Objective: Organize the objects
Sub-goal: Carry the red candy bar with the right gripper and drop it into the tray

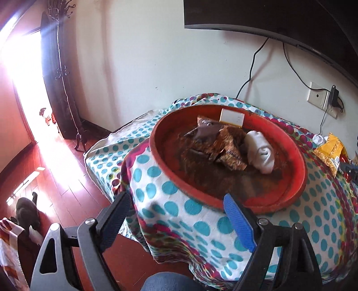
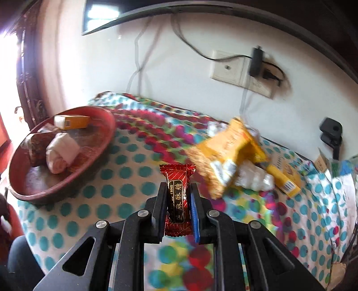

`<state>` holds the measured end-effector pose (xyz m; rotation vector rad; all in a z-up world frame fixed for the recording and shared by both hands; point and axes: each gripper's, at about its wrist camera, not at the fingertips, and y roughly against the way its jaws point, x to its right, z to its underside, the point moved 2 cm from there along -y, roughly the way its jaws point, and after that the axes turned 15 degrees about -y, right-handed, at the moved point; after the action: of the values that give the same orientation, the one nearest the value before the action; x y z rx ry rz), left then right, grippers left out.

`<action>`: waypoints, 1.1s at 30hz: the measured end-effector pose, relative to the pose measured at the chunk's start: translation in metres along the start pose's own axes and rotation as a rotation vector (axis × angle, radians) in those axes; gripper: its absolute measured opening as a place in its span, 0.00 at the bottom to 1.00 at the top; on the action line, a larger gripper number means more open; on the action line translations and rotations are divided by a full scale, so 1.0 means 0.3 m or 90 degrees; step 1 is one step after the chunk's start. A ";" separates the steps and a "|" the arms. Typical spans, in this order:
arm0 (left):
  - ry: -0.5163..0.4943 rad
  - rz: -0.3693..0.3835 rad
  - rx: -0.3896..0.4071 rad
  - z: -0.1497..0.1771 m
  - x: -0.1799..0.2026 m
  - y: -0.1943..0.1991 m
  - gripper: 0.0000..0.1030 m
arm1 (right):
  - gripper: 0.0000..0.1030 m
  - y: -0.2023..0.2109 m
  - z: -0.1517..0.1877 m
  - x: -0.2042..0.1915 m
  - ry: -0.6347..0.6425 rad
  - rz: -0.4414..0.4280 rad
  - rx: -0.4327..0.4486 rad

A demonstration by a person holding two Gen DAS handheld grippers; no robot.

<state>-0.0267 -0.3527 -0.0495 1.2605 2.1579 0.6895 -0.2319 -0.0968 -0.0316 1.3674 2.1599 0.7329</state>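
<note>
Right gripper (image 2: 178, 190) clamped on the red candy (image 2: 179, 197); left gripper (image 1: 176, 201) gapes empty, tray (image 1: 297, 179) just ahead.

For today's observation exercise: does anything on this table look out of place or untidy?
Yes. A crumpled yellow snack bag lies on the dotted tablecloth with loose packets around it, outside the red tray that holds the rolled white sock and other wrappers. The right gripper holds a red candy.

Wall socket (image 2: 240, 71), dotted cloth (image 1: 179, 215), television (image 1: 268, 15).
</note>
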 end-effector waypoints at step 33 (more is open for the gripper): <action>0.028 -0.010 -0.003 0.022 -0.066 -0.048 0.85 | 0.17 -0.170 0.176 -0.761 0.172 -0.153 -0.109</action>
<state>-0.0230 -0.3754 -0.0600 1.2363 2.1983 0.7226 -0.1431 -0.3144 -0.0797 0.9455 2.3500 1.0267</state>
